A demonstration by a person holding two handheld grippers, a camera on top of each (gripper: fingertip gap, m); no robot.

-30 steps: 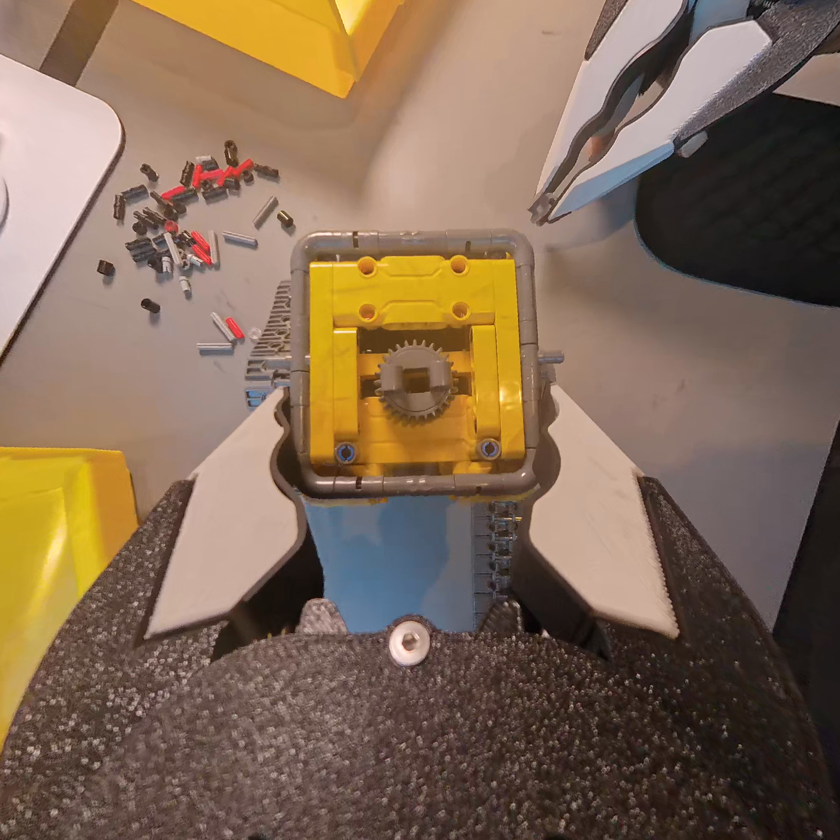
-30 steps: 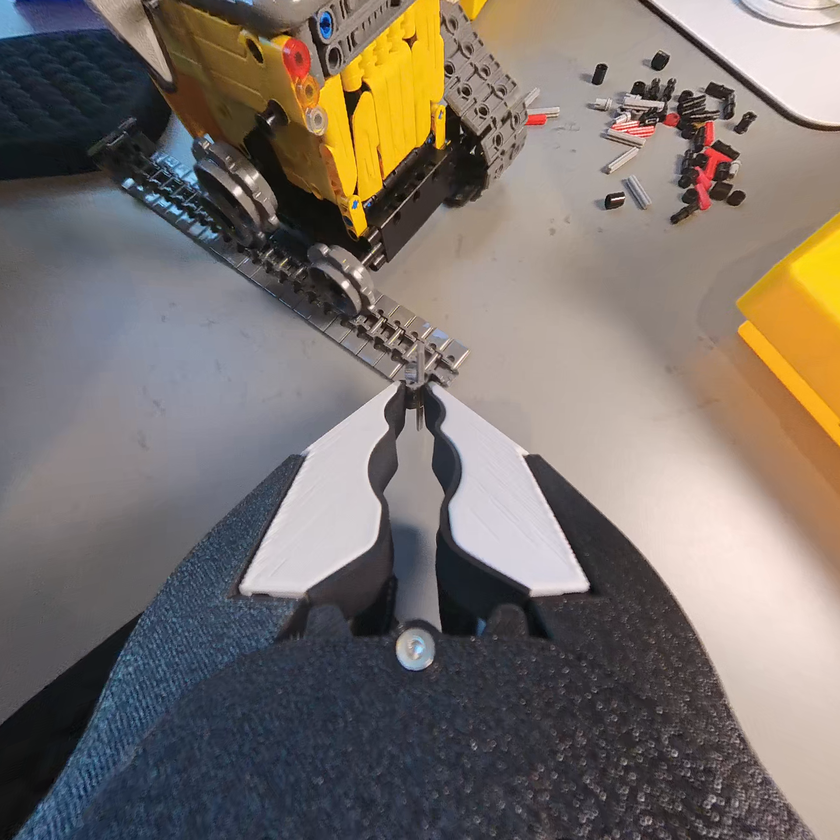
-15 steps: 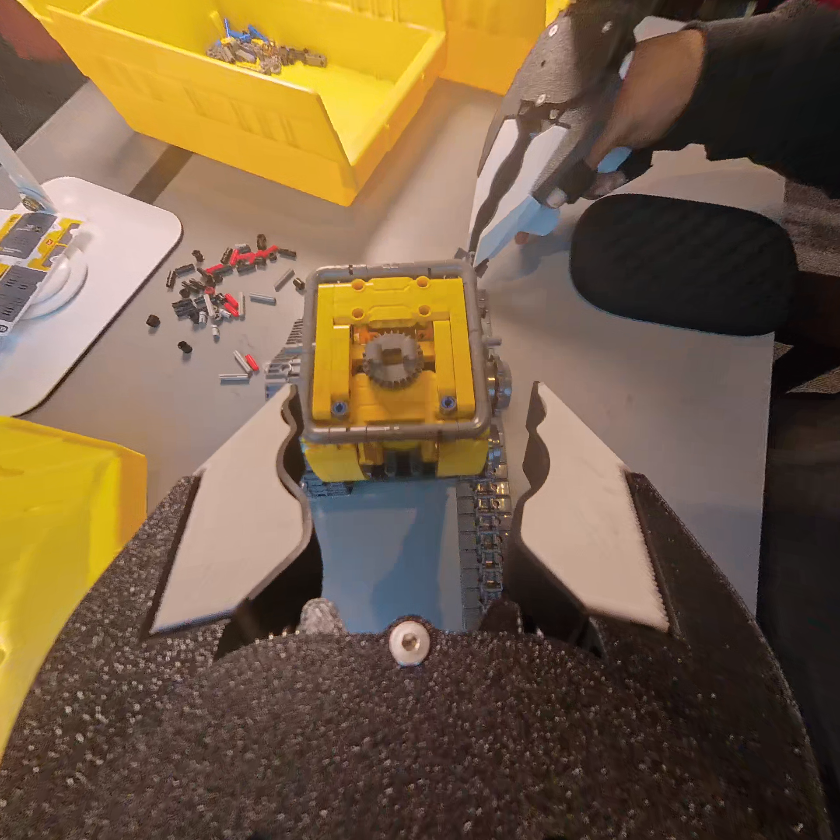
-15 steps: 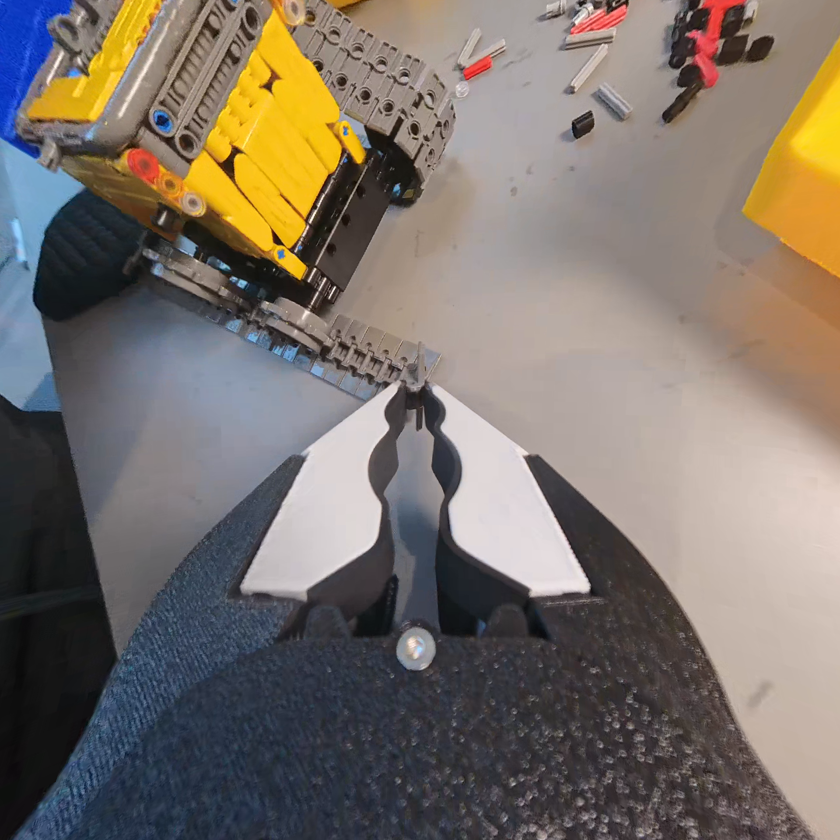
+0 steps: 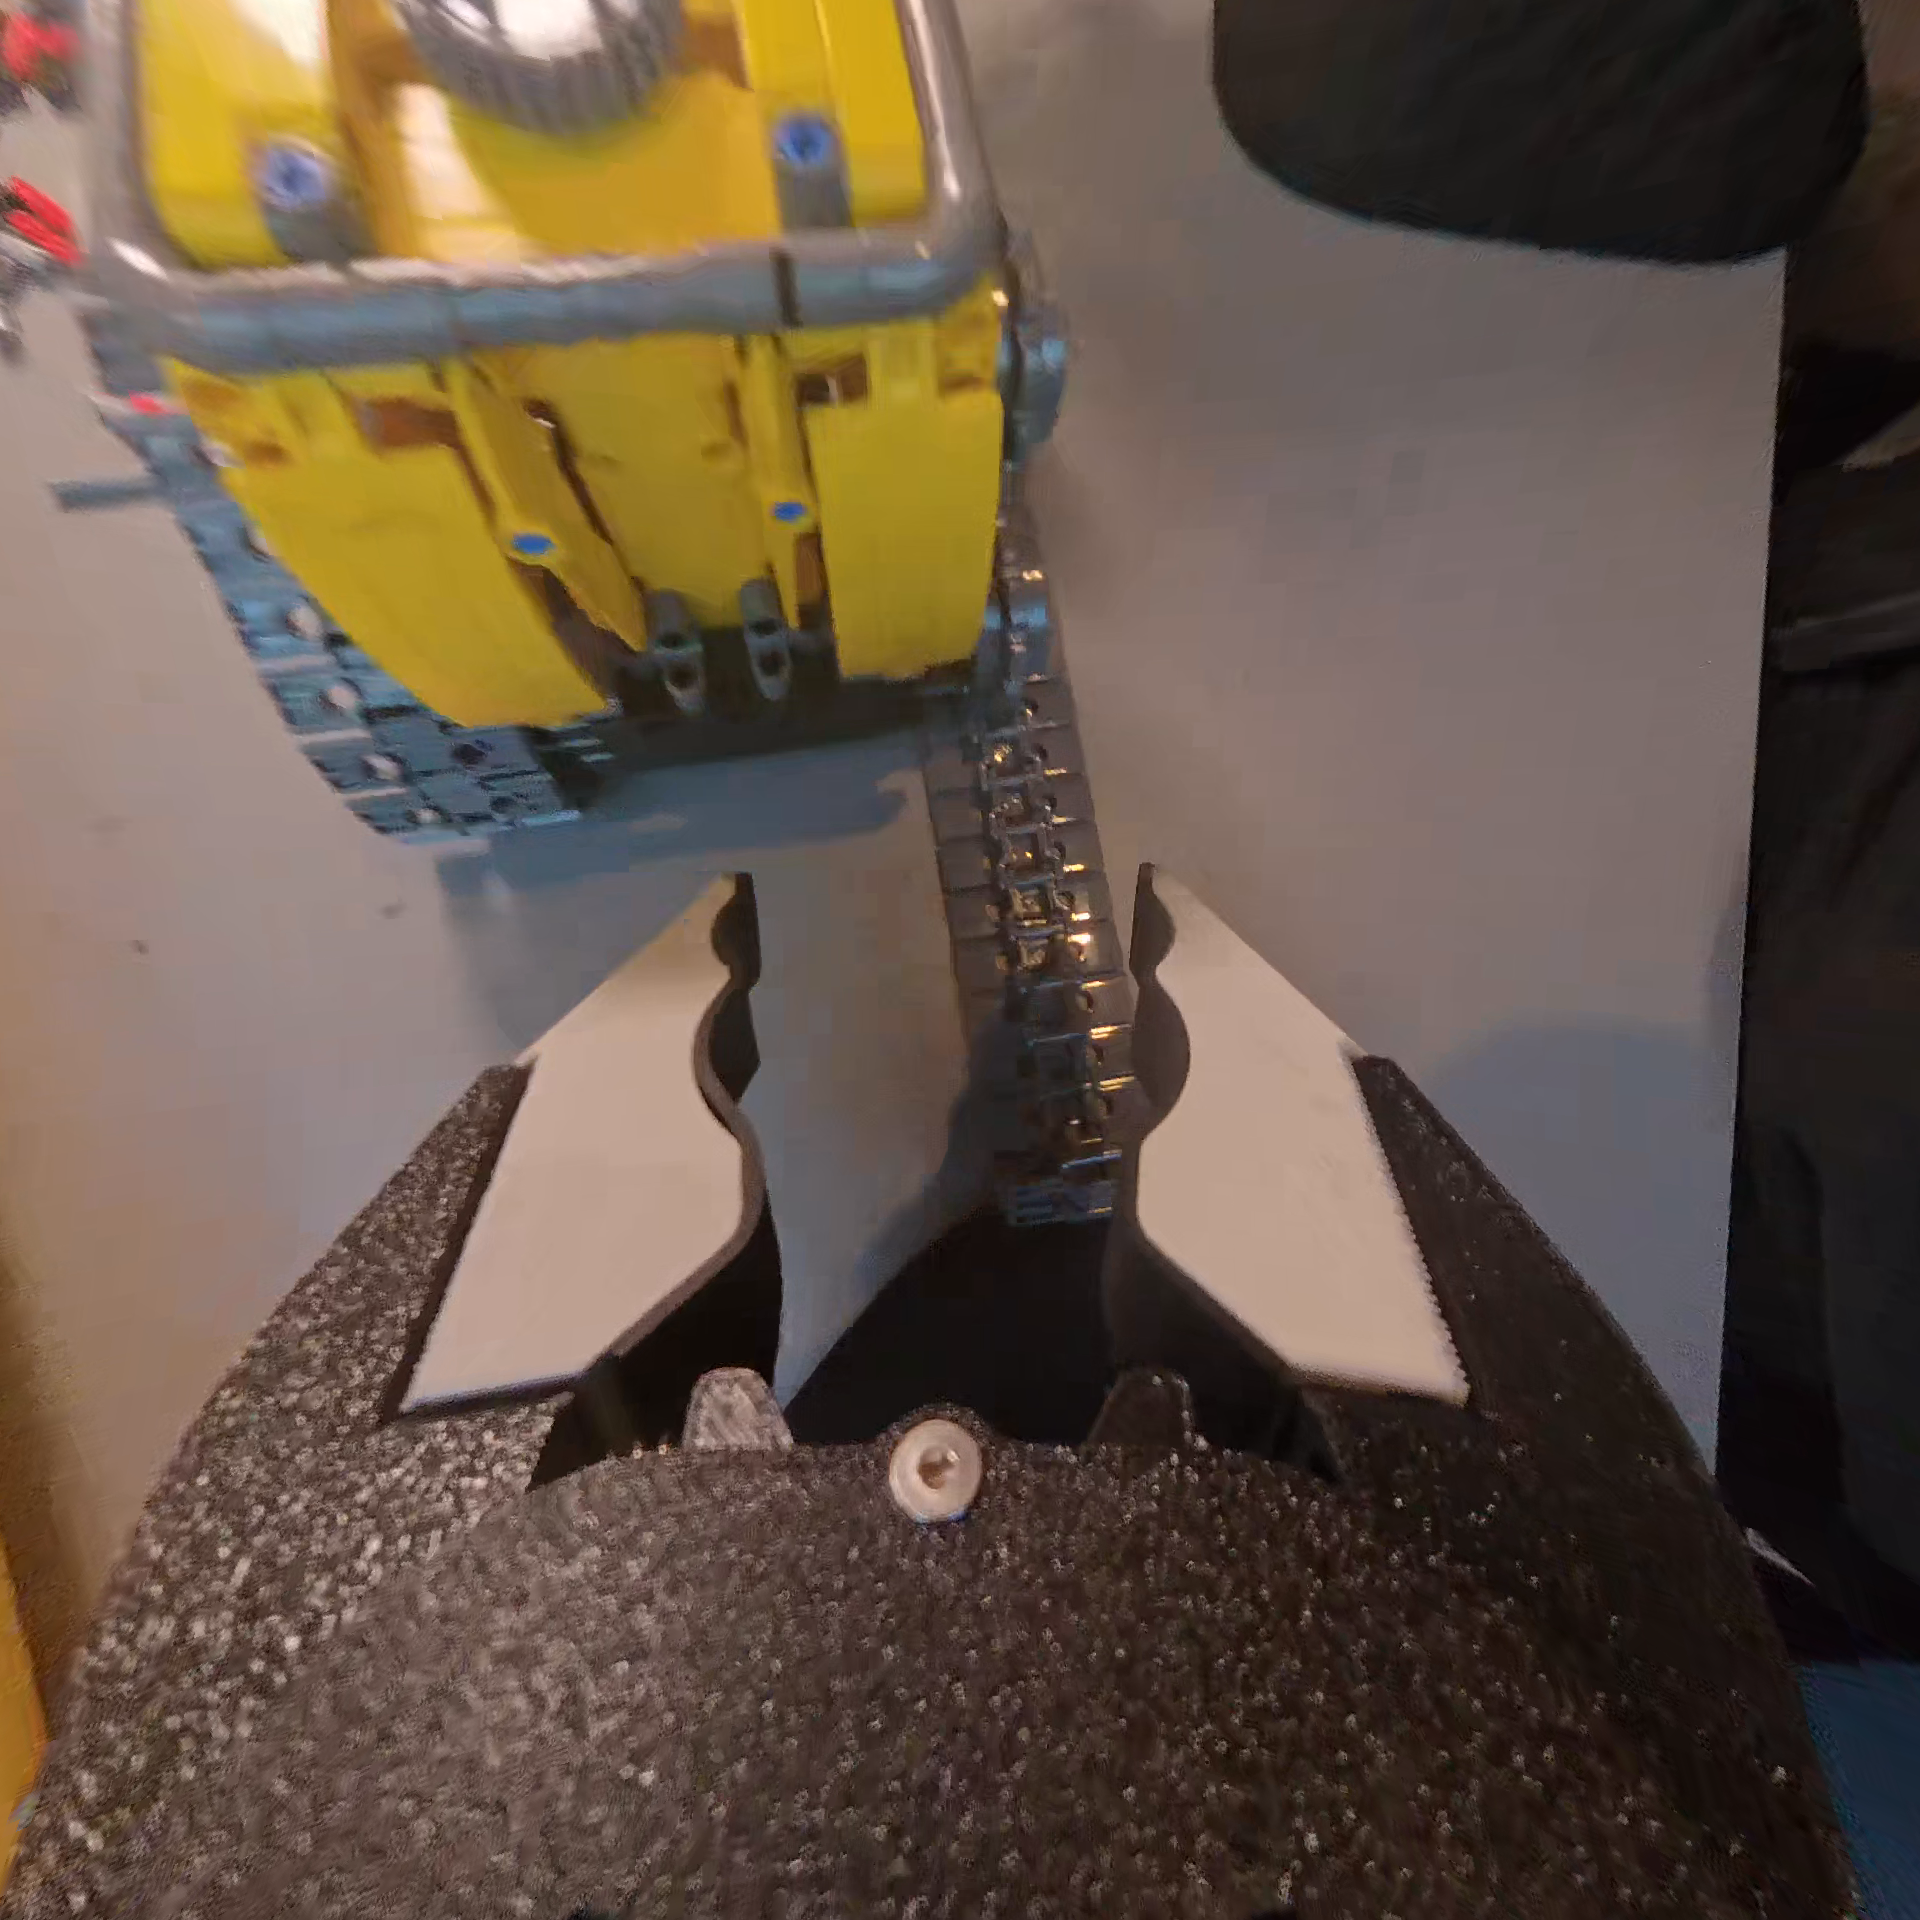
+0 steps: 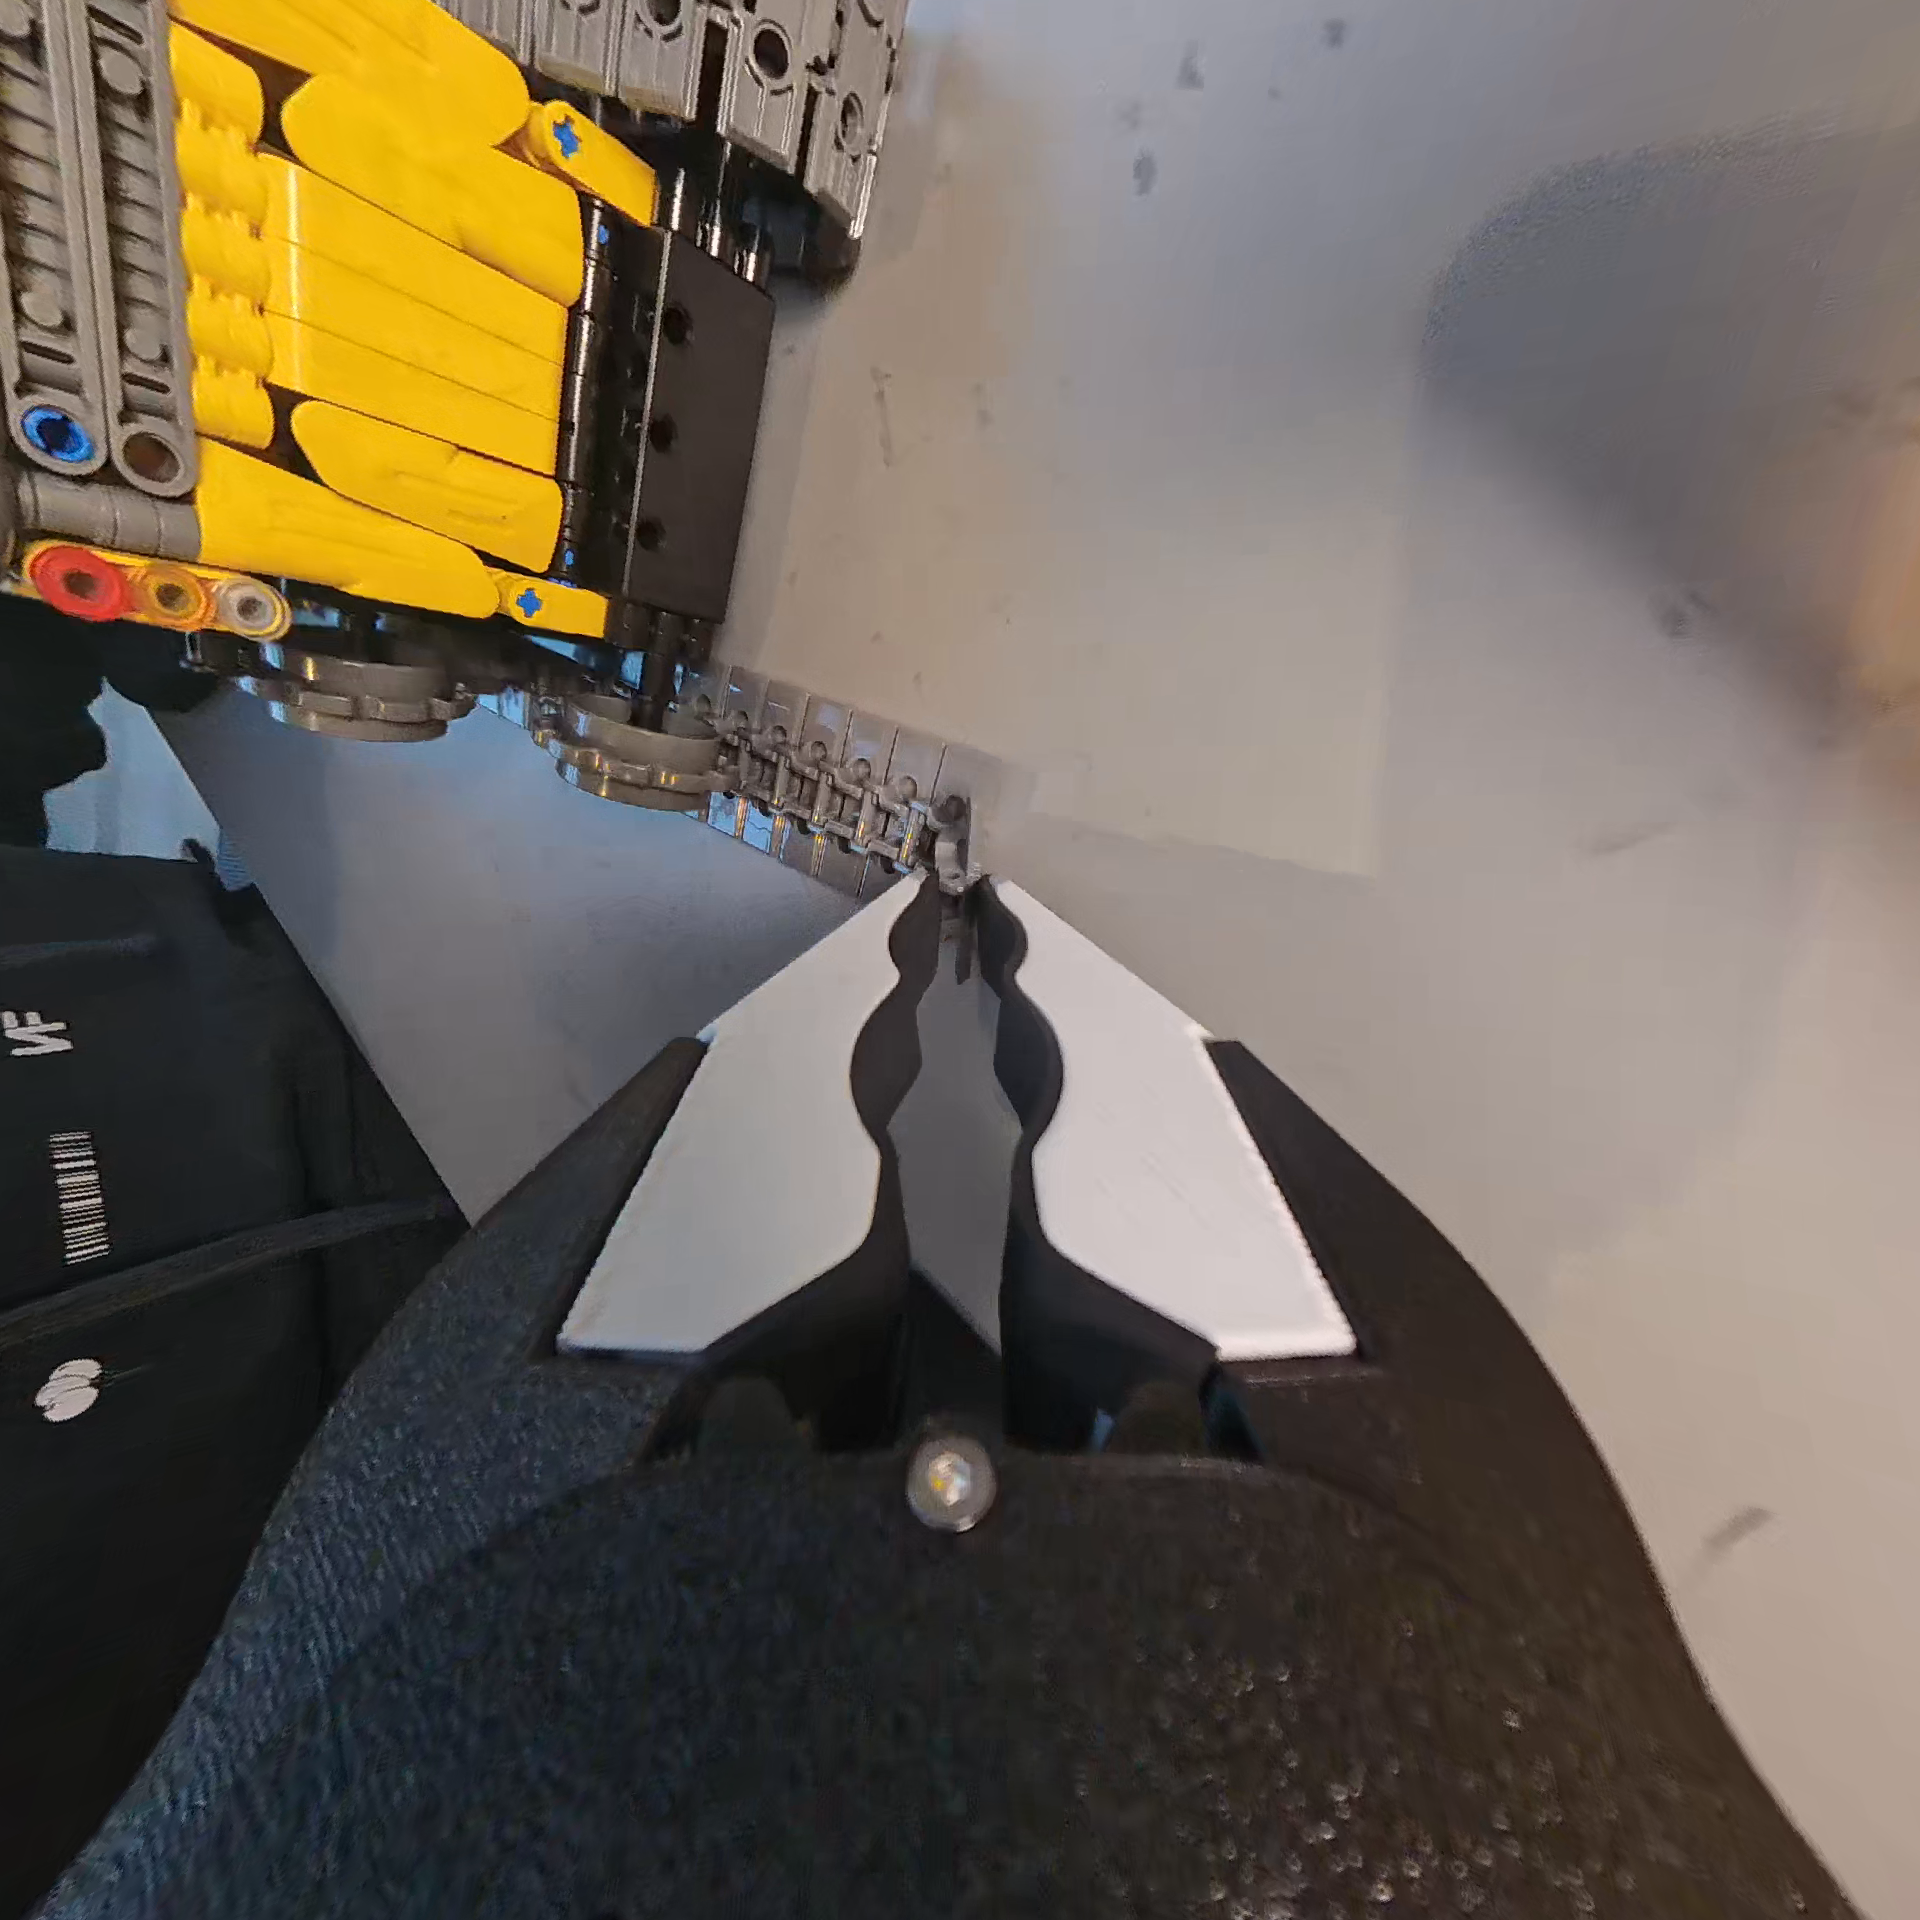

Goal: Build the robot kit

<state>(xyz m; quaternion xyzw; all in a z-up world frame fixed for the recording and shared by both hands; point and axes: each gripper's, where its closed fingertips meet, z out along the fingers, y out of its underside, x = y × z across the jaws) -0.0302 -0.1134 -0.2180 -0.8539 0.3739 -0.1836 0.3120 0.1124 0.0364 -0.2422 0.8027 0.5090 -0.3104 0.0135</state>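
yellow brick model (image 5: pixel 582 499) blurred, top cut by frame edge; red bits (image 5: pixel 36 223) at left edge too smeared to identify.

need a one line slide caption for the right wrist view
Right gripper pinches the end link of a grey tread chain trailing from a yellow brick-built tracked model on a grey table.

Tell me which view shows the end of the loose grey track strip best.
The right wrist view: there the right tongs are shut on the end link of the track strip, sharp and unobstructed. The left wrist view shows the strip running from the yellow model between the open left tongs, blurred, touching neither.
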